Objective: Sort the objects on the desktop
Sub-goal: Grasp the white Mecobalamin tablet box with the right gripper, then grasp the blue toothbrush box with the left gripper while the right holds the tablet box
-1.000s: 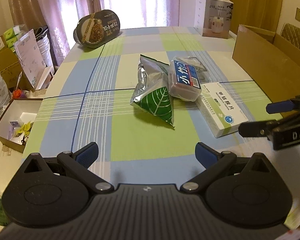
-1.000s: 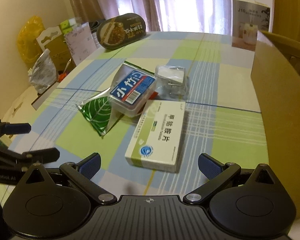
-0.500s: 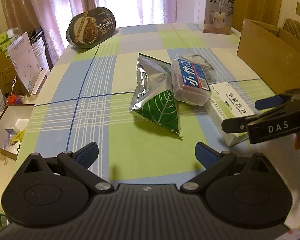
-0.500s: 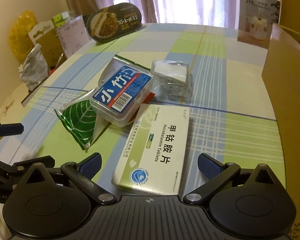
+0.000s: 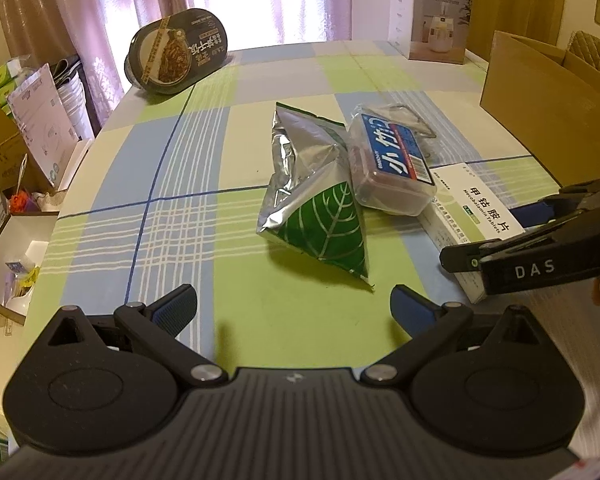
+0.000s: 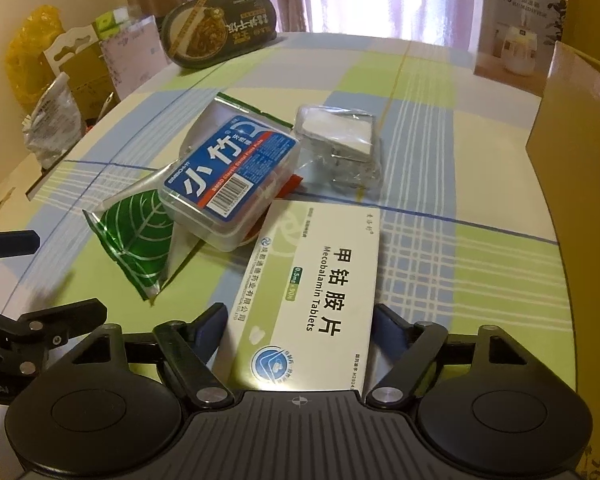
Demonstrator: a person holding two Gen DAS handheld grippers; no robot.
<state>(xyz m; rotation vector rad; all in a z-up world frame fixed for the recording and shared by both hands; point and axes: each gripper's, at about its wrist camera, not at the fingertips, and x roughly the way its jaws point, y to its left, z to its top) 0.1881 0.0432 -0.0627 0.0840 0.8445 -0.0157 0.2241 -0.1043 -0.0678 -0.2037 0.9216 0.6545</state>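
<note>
I am working in a room with mauve curtains over a bright window, above a counter (image 5: pixel 172 216) covered in a green, blue and cream checked cloth. The right hand-held gripper (image 6: pixel 298 322) has its jaws spread wide, one on each long side of the flat white cardboard medicine box (image 6: pixel 312 300), which reads "Mecobalamin Tablets" under large Chinese characters; I judge it is lined up that way so it can close across the box's narrow width, though no pad clearly touches yet. The box lies at the near right of the cluster, just beside the clear plastic case with a blue label (image 6: pixel 230 182), printed "Classic Dental Floss Picks" with a barcode, which leans on the silver foil pouch with a green leaf print (image 5: pixel 320 208). Behind them is a small clear plastic packet (image 6: pixel 338 142) whose contents I cannot make out. The left hand-held gripper (image 5: pixel 294 310) hovers wide and empty before the pouch. A brown cardboard carton (image 5: pixel 548 92) stands open to the right, probably the sorting bin. "DAS" shows on the right tool, "J10" on the white appliance box (image 5: pixel 436 20).
</note>
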